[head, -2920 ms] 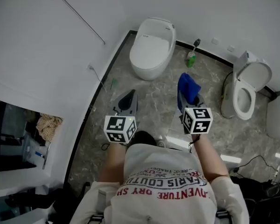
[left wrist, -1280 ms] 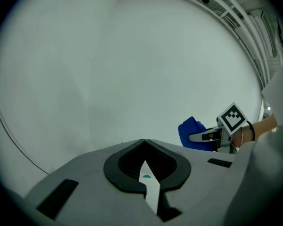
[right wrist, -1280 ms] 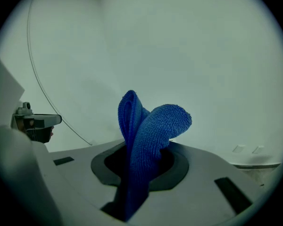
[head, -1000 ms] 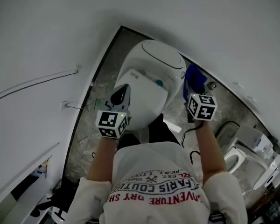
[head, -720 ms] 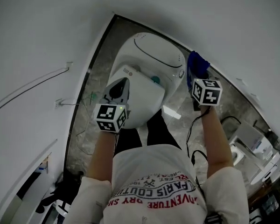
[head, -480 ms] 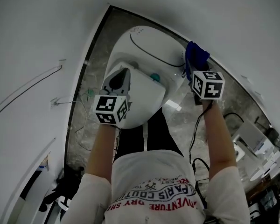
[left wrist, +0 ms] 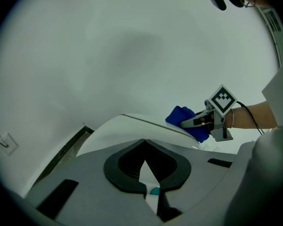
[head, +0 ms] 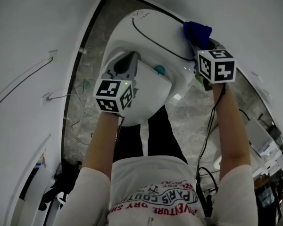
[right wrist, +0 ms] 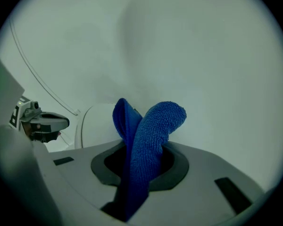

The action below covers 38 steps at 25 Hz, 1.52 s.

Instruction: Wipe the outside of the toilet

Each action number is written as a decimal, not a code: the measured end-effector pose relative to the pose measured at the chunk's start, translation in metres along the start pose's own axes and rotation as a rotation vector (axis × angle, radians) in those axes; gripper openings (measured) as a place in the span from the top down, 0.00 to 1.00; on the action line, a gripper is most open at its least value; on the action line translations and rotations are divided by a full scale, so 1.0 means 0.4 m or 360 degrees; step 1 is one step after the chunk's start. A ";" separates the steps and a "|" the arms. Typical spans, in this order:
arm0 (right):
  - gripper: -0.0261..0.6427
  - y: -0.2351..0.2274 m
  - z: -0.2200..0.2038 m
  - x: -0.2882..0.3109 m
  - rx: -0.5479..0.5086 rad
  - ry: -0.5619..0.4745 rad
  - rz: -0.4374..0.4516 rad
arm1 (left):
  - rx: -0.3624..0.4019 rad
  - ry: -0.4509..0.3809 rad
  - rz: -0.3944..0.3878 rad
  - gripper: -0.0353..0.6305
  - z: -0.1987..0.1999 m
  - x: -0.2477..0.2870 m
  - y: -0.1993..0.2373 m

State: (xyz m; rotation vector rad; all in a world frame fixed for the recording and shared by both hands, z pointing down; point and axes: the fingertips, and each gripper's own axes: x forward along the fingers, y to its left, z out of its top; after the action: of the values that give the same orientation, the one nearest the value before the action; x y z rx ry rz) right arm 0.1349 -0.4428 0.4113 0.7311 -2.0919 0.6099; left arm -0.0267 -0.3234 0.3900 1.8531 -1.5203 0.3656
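The person is standing over the toilet [head: 151, 36], which is sitting in the corner of the room with its back to the white wall [head: 33, 18] and its lid down. The right gripper [head: 194, 41] is reaching to the toilet's rear right side. Its jaws are pinching a folded blue cloth [head: 196, 31], whose loose ends are sticking up past the tips. The cloth is lying at the edge of the lid near the wall, but whether it is pressing on the surface or hanging just beside it cannot be told. The left gripper [head: 128, 59] is hovering above the front of the lid, its jaws drawn together at the tips and gripping nothing. A small teal button [head: 159, 70] on the toilet is showing just beside it. By the look of things the wiping is only getting under way. No damp trail or streak is showing anywhere on the shell, so the lid top, both flanks, the front and the base are probably all waiting for the cloth. The toilet itself is looking smooth, glossy and white, with a thin dark seam tracing round the lid and no obvious dirt.
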 end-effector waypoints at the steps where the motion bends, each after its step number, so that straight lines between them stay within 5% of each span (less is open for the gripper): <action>1: 0.85 0.005 0.009 0.010 -0.0045 0.0026 0.0020 | -0.0009 -0.0008 -0.0003 0.94 0.000 0.001 0.002; 21: 0.85 0.228 0.231 0.206 -0.0763 0.0232 0.0336 | -0.0163 -0.0128 0.0092 0.94 0.005 -0.024 0.194; 29: 0.85 0.376 0.287 0.326 -0.1188 0.0316 0.0510 | -0.0262 -0.0139 0.0157 0.94 -0.060 -0.049 0.310; 38: 0.85 0.538 0.252 0.405 -0.1654 0.0688 0.0752 | -0.0369 -0.0187 0.0213 0.94 -0.151 -0.083 0.388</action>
State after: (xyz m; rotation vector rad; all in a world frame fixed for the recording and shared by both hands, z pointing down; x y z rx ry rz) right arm -0.1463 -0.3995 0.4535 -0.4541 -1.8146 -0.1328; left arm -0.1689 -0.2682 0.4650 1.6208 -1.6947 0.1359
